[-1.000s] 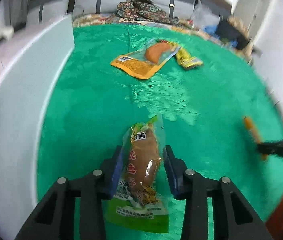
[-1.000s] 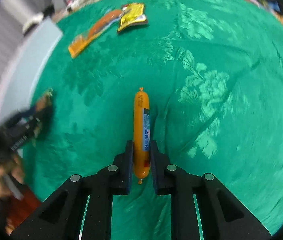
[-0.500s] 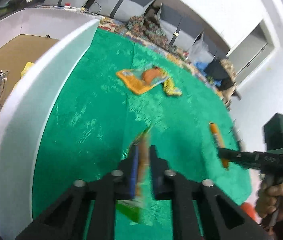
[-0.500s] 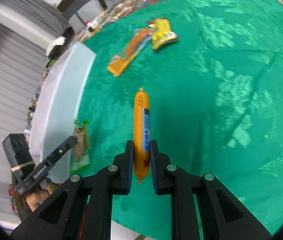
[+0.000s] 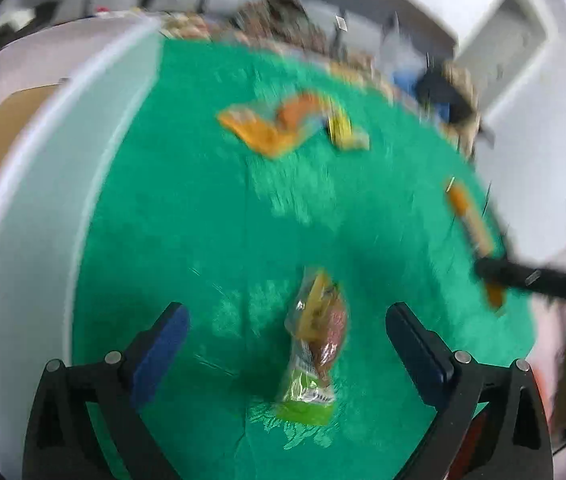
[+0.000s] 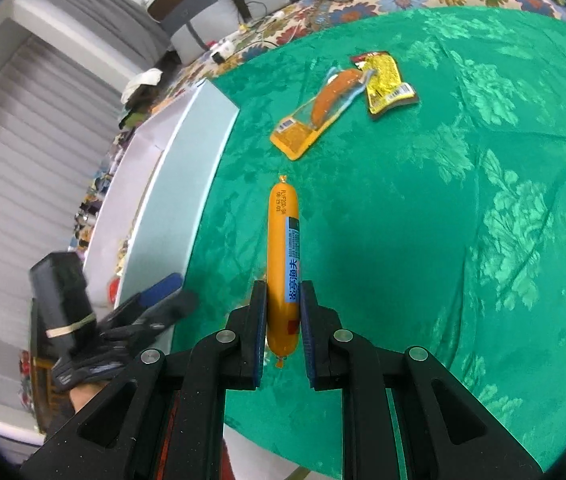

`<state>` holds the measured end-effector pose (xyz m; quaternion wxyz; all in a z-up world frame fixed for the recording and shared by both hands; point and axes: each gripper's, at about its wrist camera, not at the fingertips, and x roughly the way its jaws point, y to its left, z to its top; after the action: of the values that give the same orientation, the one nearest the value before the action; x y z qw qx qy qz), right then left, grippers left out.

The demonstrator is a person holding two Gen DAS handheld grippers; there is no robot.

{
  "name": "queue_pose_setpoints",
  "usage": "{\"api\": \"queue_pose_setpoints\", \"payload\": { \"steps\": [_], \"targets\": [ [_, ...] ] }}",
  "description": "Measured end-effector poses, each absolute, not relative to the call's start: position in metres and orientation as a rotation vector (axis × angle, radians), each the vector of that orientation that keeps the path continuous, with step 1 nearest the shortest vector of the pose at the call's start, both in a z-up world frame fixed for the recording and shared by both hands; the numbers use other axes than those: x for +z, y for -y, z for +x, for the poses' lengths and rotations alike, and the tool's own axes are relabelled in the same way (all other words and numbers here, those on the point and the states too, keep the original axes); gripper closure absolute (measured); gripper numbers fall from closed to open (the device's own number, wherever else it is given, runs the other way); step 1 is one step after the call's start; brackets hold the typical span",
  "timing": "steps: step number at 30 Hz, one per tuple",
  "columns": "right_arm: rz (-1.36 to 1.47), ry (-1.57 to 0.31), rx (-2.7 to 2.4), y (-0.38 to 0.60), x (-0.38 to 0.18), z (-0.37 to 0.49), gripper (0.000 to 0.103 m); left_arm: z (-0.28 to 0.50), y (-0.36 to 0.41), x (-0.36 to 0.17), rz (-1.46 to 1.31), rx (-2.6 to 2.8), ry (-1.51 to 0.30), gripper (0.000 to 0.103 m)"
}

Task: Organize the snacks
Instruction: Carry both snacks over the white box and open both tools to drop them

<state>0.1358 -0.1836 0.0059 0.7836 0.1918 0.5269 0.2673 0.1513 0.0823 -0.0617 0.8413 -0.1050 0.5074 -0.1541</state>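
Green cloth (image 6: 423, 240) mostly bare; white bin wall (image 6: 187, 184) bounds its left edge. Left gripper (image 5: 287, 340) jaws opening, spread wide; green-ended snack pouch (image 5: 315, 344) between them, untouched. Right gripper (image 6: 281, 332) pinches orange sausage stick (image 6: 283, 256), raised over cloth. Right view alone shows orange packet (image 6: 315, 116) and yellow packet (image 6: 387, 80) sharply, touching, far side; left view blurred.

The sausage (image 6: 283, 264) bears a printed code near its tip, roughly "FLYF200-SA" over a date-like line, and blue-panel Chinese characters too small to read.
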Motion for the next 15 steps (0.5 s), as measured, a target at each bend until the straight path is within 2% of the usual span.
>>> {"api": "queue_pose_setpoints", "payload": {
  "steps": [4,5,6,7,9,10,11,15],
  "targets": [
    [0.428,-1.135,0.555,0.199,0.005,0.129,0.087,0.155,-0.040,-0.085,-0.031,-0.310,-1.131,0.006],
    [0.434,-1.135,0.552,0.202,0.004,0.128,0.087,0.155,-0.030,-0.092,0.032,-0.300,-1.148,0.021],
    [0.438,-1.136,0.548,0.205,0.003,0.127,0.087,0.153,-0.021,-0.096,0.122,-0.273,-1.135,0.030],
    [0.439,-1.138,0.545,0.208,0.002,0.125,0.087,0.148,-0.016,-0.094,0.172,-0.270,-1.103,0.042],
    [0.442,-1.139,0.541,0.212,0.000,0.122,0.087,0.146,-0.016,-0.093,0.138,-0.311,-1.112,0.044],
    [0.443,-1.139,0.539,0.214,-0.001,0.121,0.087,0.144,-0.020,-0.090,0.115,-0.324,-1.104,0.053],
    [0.445,-1.138,0.538,0.215,-0.001,0.120,0.087,0.142,-0.023,-0.087,0.099,-0.331,-1.098,0.069],
    [0.461,-1.133,0.534,0.220,-0.002,0.119,0.087,0.137,-0.046,-0.066,-0.041,-0.334,-1.060,0.070]
  ]
}}
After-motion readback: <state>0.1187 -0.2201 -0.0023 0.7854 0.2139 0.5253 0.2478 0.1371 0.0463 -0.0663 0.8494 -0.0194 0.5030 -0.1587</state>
